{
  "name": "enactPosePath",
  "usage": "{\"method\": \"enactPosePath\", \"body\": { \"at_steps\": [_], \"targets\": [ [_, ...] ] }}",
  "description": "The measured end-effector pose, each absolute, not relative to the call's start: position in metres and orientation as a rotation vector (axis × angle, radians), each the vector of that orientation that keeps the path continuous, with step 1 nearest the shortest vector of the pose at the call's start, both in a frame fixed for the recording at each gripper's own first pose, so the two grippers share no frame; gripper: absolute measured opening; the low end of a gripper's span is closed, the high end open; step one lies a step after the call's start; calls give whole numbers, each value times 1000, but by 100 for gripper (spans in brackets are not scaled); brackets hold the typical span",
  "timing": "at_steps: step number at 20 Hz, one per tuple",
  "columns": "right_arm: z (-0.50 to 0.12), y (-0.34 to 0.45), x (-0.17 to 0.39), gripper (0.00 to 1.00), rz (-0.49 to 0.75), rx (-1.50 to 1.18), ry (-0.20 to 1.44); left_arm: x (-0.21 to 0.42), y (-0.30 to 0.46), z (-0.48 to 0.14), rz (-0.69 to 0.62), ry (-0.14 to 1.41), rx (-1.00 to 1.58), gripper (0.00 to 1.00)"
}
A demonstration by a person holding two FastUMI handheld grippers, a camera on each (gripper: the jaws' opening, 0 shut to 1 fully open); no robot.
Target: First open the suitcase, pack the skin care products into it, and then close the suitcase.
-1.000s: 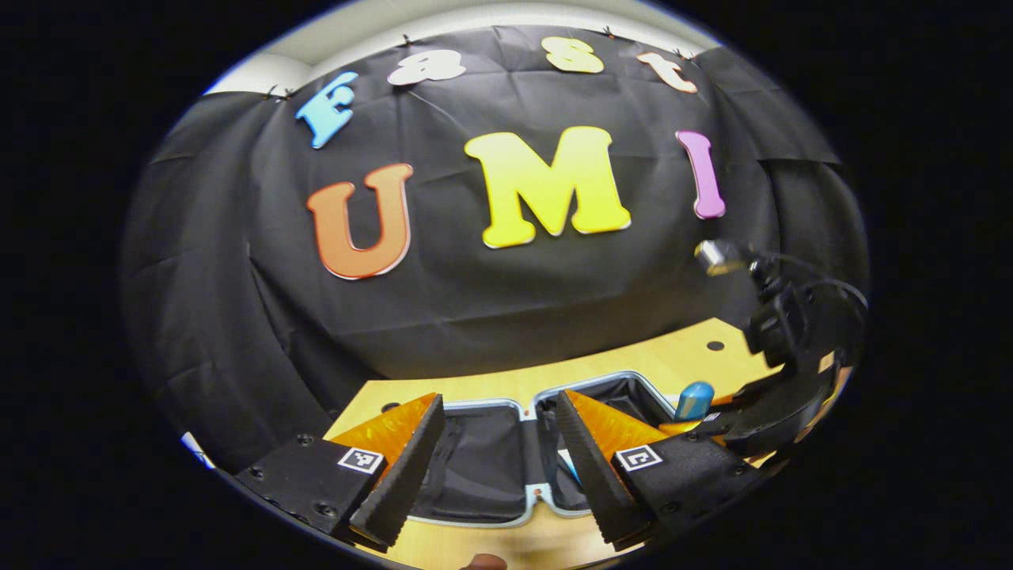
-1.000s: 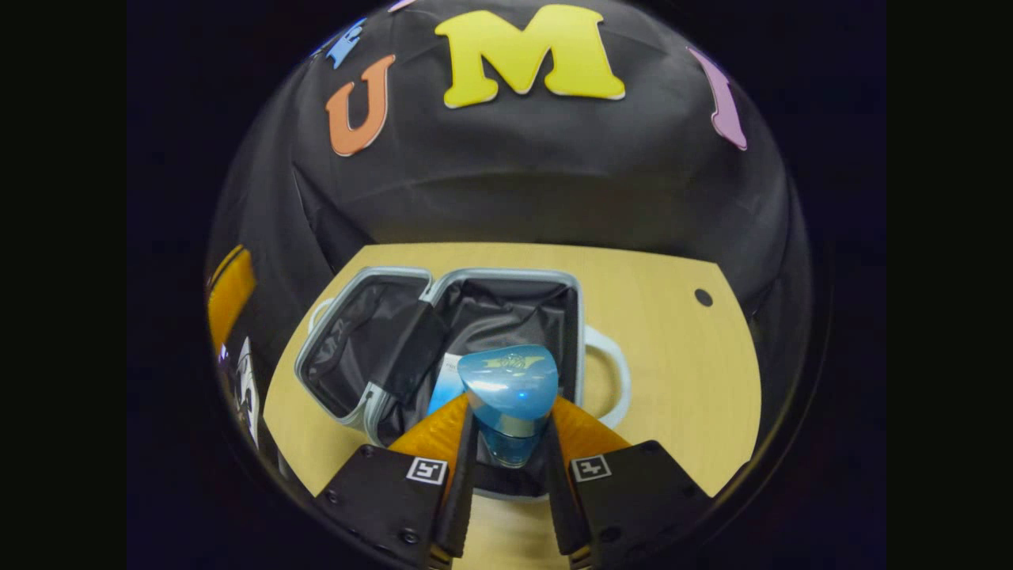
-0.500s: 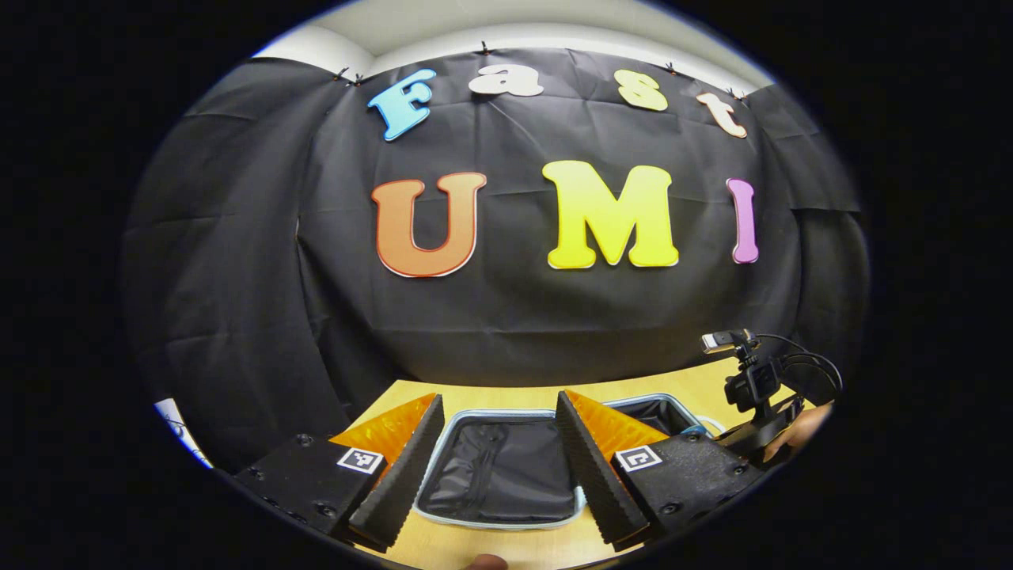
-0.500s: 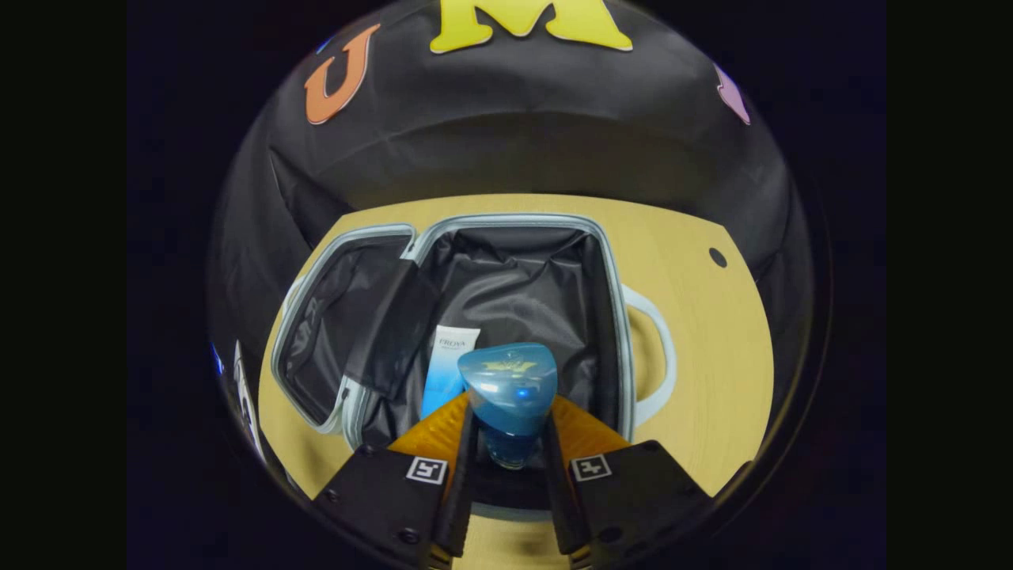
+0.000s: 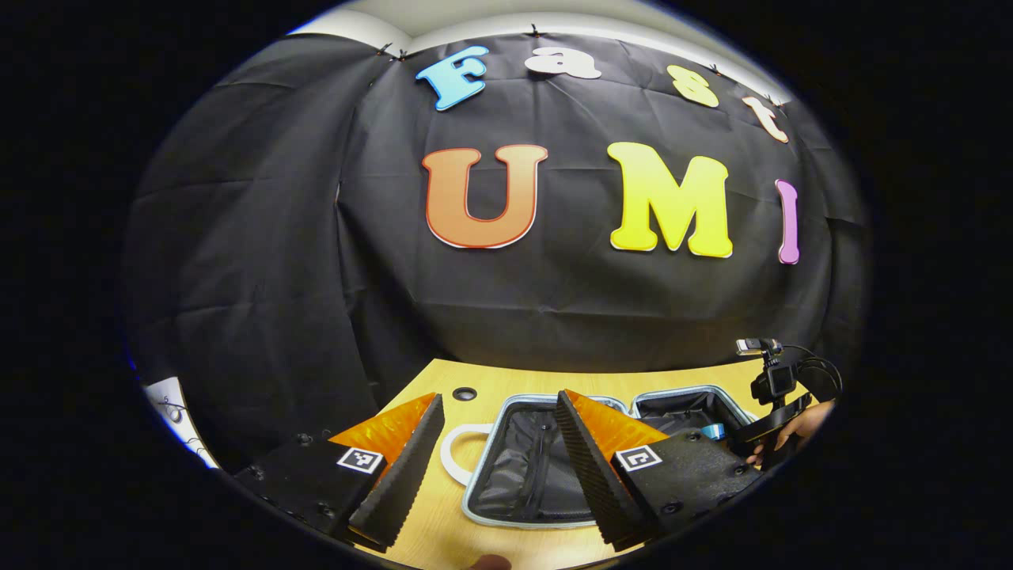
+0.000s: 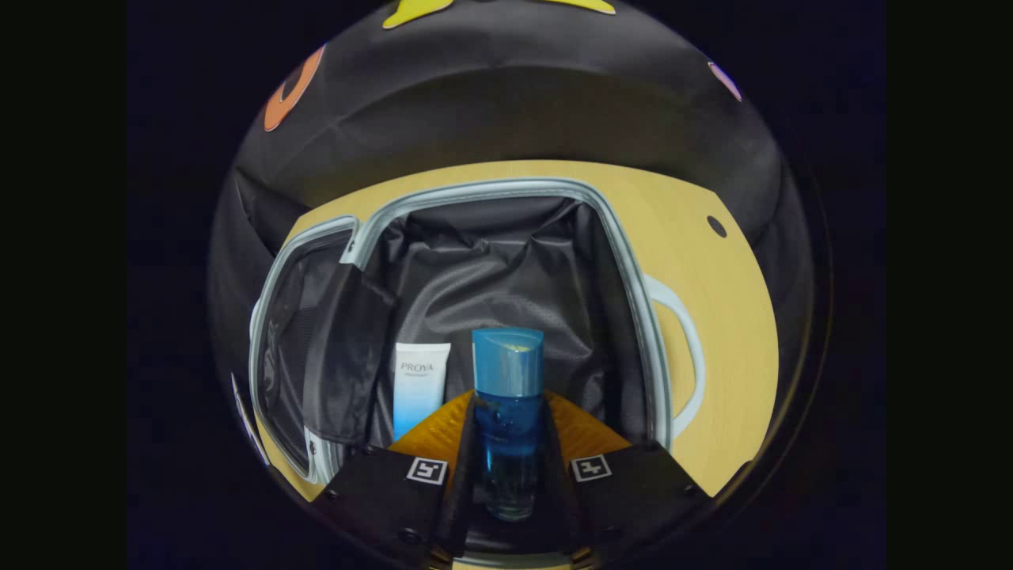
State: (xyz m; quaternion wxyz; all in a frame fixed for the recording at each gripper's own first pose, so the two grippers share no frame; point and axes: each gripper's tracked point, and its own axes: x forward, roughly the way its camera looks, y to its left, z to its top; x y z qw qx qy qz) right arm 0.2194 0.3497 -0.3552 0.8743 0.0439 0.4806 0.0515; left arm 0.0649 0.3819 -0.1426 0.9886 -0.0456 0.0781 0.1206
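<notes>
- The right gripper has its fingers pressed on a blue bottle, held over the open suitcase; the bottle's base is hidden between the fingers.
- A white tube lies in the lining beside it, its lower end cut off.
- The left gripper has its fingers spread wide, empty, above the tabletop by the suitcase's other half.

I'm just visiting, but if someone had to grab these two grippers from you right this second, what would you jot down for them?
Right gripper: shut on the blue bottle, held over the open suitcase.
Left gripper: open, holding nothing, above the suitcase's other half.
White tube: already lying in the suitcase, beside the bottle.
Done: suitcase opened, tube packed.
Left: set the bottle down, let go, close the suitcase.
</notes>
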Motion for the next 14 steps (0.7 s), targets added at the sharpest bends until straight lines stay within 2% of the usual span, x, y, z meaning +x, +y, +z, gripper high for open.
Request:
{"method": "enactPosePath", "body": {
  "at_steps": [6, 10, 14],
  "targets": [
    [-362, 354, 214, 42, 126, 70, 1024, 76, 425, -182, 275, 205, -181, 91],
    [-336, 359, 210, 71, 189, 70, 962, 91, 448, -233, 284, 291, -289, 91],
    [-277, 363, 195, 78, 310, 35, 843, 101, 452, -281, 258, 375, -496, 92]
  ]
}}
